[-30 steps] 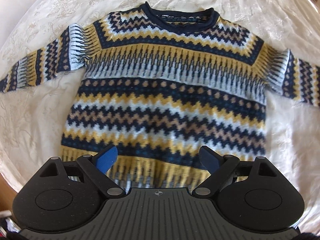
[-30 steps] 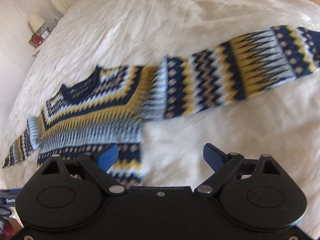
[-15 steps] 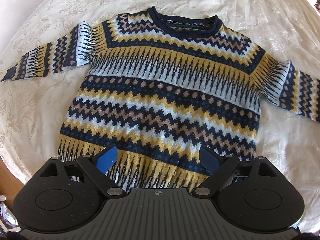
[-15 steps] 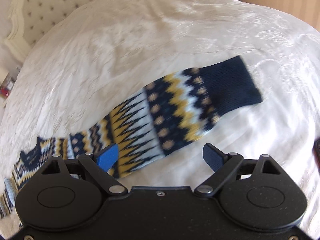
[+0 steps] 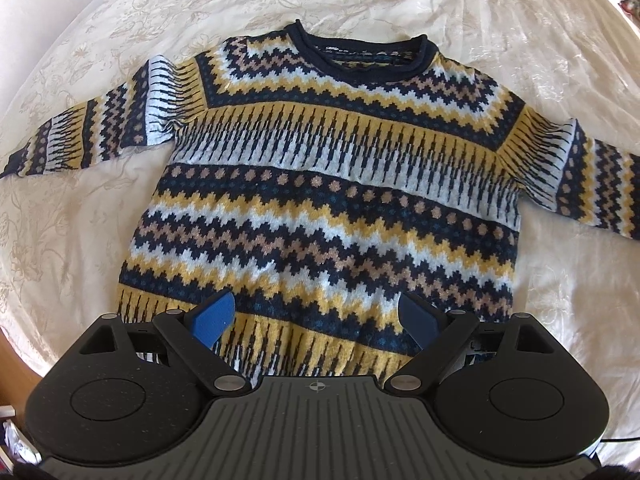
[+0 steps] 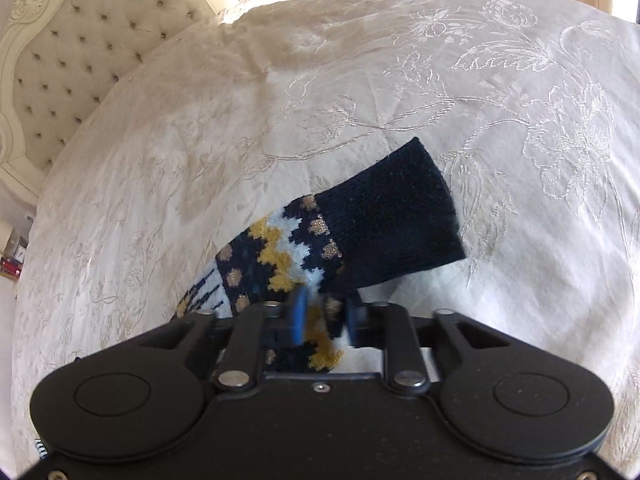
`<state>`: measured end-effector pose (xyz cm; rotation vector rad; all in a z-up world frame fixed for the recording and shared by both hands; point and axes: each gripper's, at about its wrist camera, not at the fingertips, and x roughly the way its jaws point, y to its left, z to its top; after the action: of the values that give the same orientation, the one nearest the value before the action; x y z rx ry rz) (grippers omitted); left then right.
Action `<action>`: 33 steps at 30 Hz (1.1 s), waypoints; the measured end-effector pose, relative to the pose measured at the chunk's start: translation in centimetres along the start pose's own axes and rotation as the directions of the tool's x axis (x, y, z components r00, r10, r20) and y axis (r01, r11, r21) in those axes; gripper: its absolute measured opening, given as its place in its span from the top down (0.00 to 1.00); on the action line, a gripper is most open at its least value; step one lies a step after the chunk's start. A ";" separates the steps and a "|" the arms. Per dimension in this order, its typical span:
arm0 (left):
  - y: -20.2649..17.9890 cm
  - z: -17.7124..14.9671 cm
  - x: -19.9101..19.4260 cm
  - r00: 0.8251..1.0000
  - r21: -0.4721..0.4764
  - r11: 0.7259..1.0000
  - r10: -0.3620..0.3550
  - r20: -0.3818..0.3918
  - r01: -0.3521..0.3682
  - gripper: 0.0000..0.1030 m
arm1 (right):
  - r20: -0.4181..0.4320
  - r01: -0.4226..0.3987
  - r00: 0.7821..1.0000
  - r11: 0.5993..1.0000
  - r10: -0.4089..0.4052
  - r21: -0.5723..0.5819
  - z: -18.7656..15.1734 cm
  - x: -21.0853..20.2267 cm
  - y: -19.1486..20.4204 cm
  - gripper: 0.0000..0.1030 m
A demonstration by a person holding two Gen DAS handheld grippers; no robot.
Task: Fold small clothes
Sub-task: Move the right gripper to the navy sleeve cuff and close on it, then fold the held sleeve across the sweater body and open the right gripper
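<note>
A cream embroidered bedspread covers the bed, with a tufted headboard at ten o'clock in the right wrist view. The patterned sweater lies flat, face up, sleeves spread. The right gripper has its jaws pinched on the sleeve just behind the navy cuff; the left gripper hovers wide open over the hem at six o'clock. The first fold seems in hand: the sleeve likely needs carrying across the chest. Nothing blocks that path.

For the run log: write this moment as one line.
left gripper: open over sweater hem | right gripper: shut on sleeve near cuff | bedspread: underneath
</note>
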<state>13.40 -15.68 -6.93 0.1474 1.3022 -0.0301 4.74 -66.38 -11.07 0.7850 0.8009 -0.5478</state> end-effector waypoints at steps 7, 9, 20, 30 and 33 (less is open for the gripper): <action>2.1 1.0 0.9 0.999 0.048 0.998 -0.046 0.017 0.045 0.13 | 0.037 -0.038 0.998 0.985 0.045 -0.169 -1.5 -2.7 7.5 0.86; 3.2 1.4 1.1 0.998 0.061 0.996 -0.060 0.021 0.058 0.13 | 0.036 -0.057 0.997 0.970 0.068 -0.236 -2.4 -3.3 11.0 0.86; 12.0 4.3 2.1 0.997 0.081 0.995 -0.060 0.055 0.056 0.13 | -0.098 -0.298 0.954 0.855 0.284 -0.424 -11.4 -3.3 29.3 0.86; 19.4 5.4 4.2 0.998 0.071 0.997 -0.040 0.054 0.036 0.13 | -0.344 -0.413 0.904 0.721 0.253 -0.556 -27.5 2.6 42.7 0.86; 20.8 5.5 4.6 0.996 0.079 0.996 -0.050 0.072 0.044 0.13 | -0.371 -0.423 0.897 0.703 0.238 -0.571 -29.8 2.9 43.7 0.79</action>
<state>22.07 4.50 -8.02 0.1797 1.2310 -0.1254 24.15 -17.18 -9.09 0.3405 0.9929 0.1895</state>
